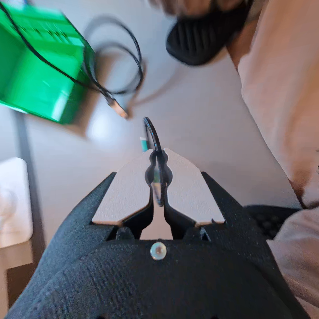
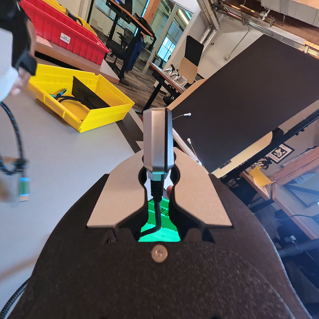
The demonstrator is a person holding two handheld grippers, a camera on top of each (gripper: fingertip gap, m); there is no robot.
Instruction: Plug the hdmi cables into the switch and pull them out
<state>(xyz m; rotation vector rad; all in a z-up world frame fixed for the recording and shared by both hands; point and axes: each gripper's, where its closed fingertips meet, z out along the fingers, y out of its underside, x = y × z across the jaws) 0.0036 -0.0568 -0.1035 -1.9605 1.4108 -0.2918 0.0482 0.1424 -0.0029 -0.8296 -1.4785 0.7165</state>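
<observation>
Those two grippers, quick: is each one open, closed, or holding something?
Left gripper: closed on a black braided cable.
Right gripper: closed on the grey HDMI switch, which stands up between its fingers.

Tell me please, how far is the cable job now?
Both pieces are picked up. The right gripper is shut on the grey switch, raised above the table. The left gripper is shut on a braided cable; its teal plug hangs free, in no port. The pictures cannot tell whether plugging is still to come or just finished. Another cable lies on the table beside the green bin.
</observation>
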